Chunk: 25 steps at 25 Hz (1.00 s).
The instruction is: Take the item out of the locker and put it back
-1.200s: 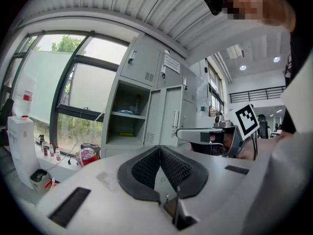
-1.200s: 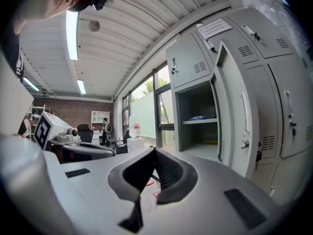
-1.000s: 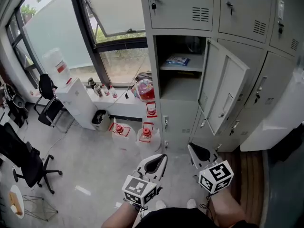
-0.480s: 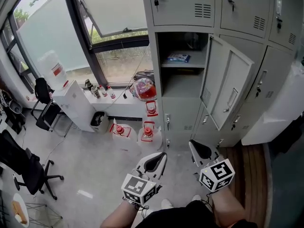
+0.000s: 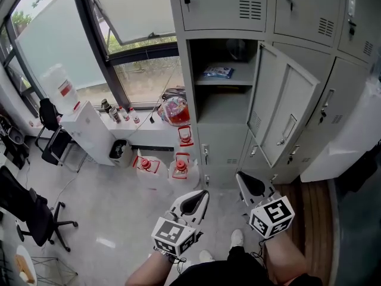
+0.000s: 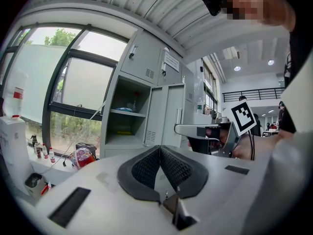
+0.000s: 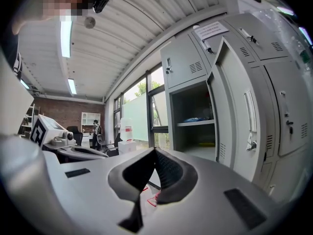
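The grey locker (image 5: 221, 88) stands ahead with its door (image 5: 280, 109) swung open to the right. A blue-and-white packet (image 5: 217, 71) lies on its upper shelf, also seen in the left gripper view as the packet (image 6: 123, 109) and in the right gripper view as the packet (image 7: 198, 119). Something dark sits behind it at the back (image 5: 241, 49). My left gripper (image 5: 202, 194) and right gripper (image 5: 239, 177) are held low, well short of the locker, pointing toward it. Both are shut with nothing between the pads: the left gripper (image 6: 160, 148) and the right gripper (image 7: 154, 151).
Two red-capped jugs (image 5: 178, 167) stand on the floor left of the locker foot, beside a pink bag (image 5: 172, 109) on a low sill. A white water dispenser (image 5: 89, 127) and office chairs (image 5: 24, 210) are further left. More shut locker doors (image 5: 339, 100) lie to the right.
The head view has shifted: the locker sits slightly further left and a shoe now shows between my arms. Both grippers stay shut and empty, in nearly the same spot in the view.
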Motion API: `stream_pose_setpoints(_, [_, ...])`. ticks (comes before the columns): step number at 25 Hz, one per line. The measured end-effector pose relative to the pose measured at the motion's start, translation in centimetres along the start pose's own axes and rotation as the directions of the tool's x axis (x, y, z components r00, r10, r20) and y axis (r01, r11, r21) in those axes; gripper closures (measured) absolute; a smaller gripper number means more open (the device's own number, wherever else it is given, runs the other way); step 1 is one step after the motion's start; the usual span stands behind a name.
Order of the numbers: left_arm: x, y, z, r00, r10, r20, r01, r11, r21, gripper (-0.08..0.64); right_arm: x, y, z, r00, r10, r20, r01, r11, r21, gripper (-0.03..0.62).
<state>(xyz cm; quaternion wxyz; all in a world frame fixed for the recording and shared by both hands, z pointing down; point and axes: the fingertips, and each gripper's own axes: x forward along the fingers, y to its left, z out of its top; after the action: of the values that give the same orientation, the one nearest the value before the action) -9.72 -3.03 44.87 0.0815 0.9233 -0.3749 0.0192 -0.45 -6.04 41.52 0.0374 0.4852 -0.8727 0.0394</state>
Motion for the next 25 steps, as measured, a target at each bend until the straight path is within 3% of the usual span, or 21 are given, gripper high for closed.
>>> stream_pose_setpoints(16, [8.9,1.8,3.3,0.995,0.089,0.035,-0.091,0.994,0.068,0.543,3.6,-7.6,2.2,0.997,0.077,0.002,-0.077,0.996,-0.047,0.54])
stream_pose_setpoints(25, [13.3,3.4,5.2,0.983,0.174,0.051,-0.179,0.975,0.133,0.543,5.7,-9.9,2.8,0.989,0.147,0.004,-0.147,0.987,-0.071,0.54])
